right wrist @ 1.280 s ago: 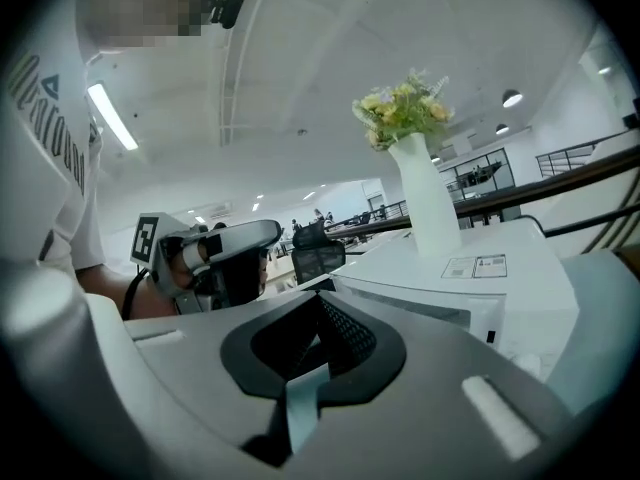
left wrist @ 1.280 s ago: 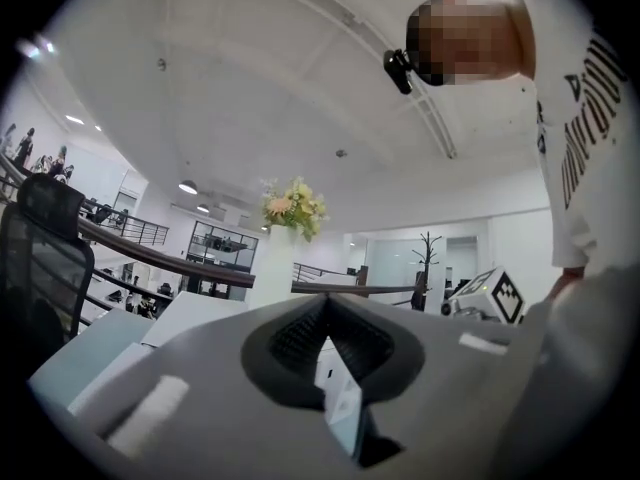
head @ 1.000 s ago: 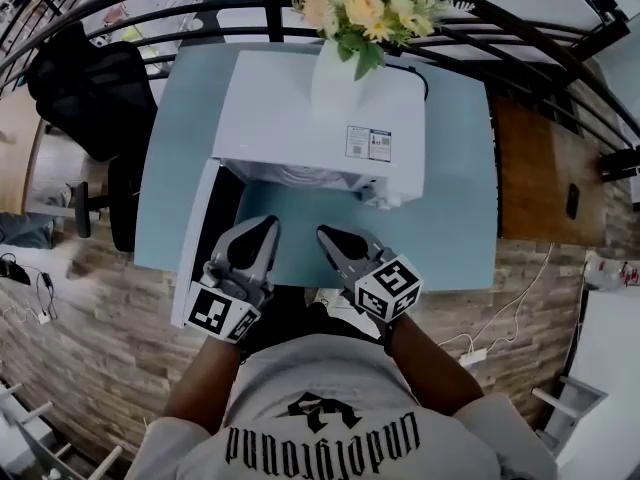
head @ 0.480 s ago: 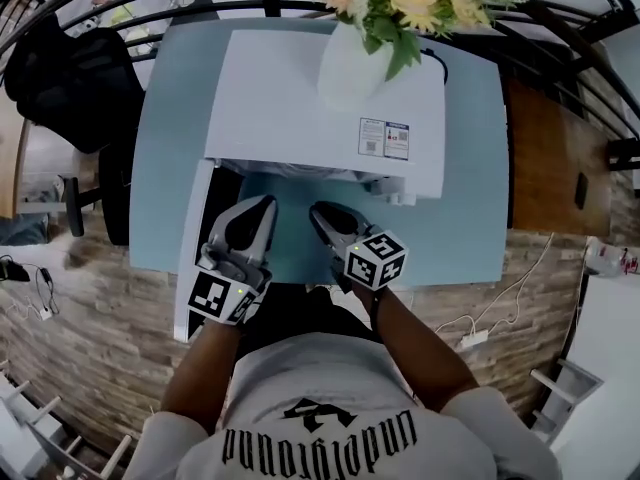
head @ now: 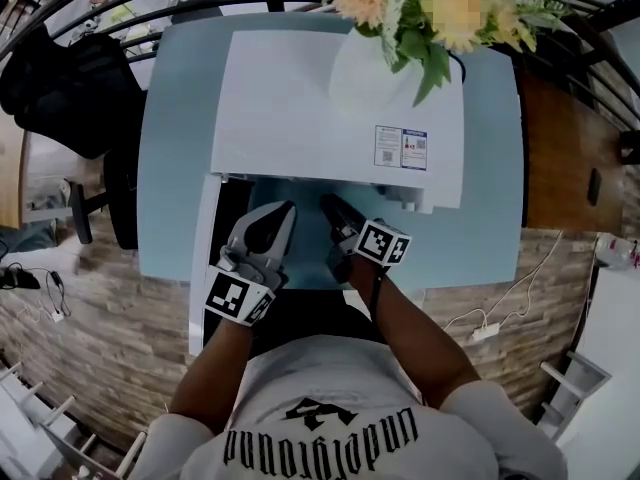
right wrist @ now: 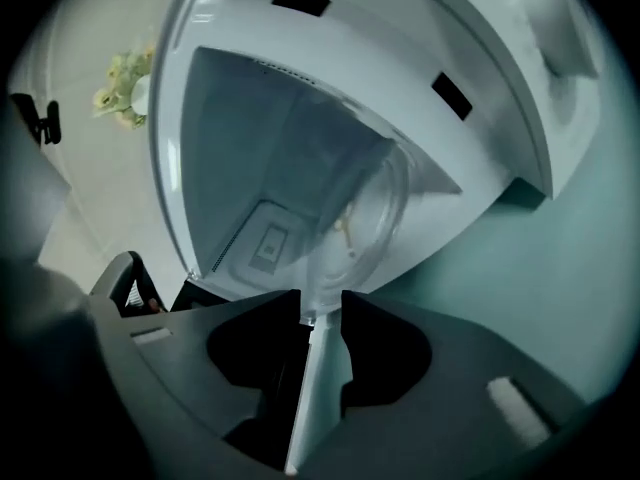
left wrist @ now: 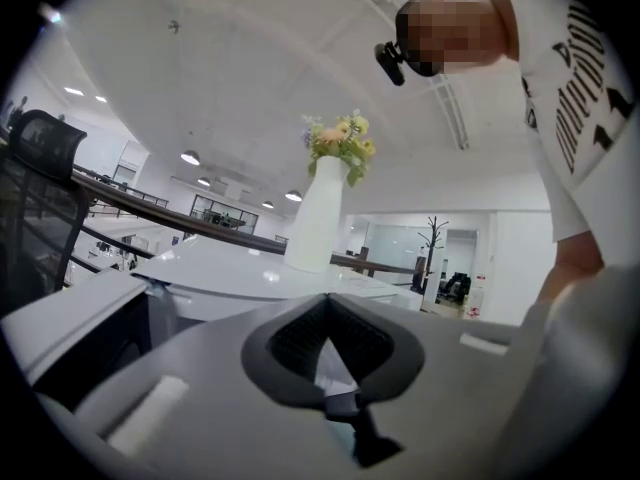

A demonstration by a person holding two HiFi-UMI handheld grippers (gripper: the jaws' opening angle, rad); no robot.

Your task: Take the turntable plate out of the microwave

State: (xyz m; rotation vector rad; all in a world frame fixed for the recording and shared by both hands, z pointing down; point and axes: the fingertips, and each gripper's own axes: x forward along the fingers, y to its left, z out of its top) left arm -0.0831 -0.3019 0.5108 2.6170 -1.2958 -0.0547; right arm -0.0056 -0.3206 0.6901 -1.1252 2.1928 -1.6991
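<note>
The microwave (head: pixel 300 108) stands on the light blue table (head: pixel 175 148). Its door (head: pixel 205 258) is open at 9 o'clock, and a vase of flowers (head: pixel 365 73) stands on top. The turntable plate (right wrist: pixel 365 218) lies inside the cavity. The right gripper (right wrist: pixel 320 306) points into the cavity at 12 o'clock. Its jaws have just been opening and stand a little apart, with the plate's near rim just before the gap and not pinched. At its 9 o'clock, the left gripper (left wrist: pixel 325 298) has its jaws pressed together on nothing.

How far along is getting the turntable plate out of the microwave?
Done: the microwave door stands open. In hand: the right gripper is at the cavity mouth. Its jaws have just been opening, with nothing between them yet, lined up with the rim of the turntable plate. The left gripper is shut and empty. Left: grip the plate inside and lift it out.
</note>
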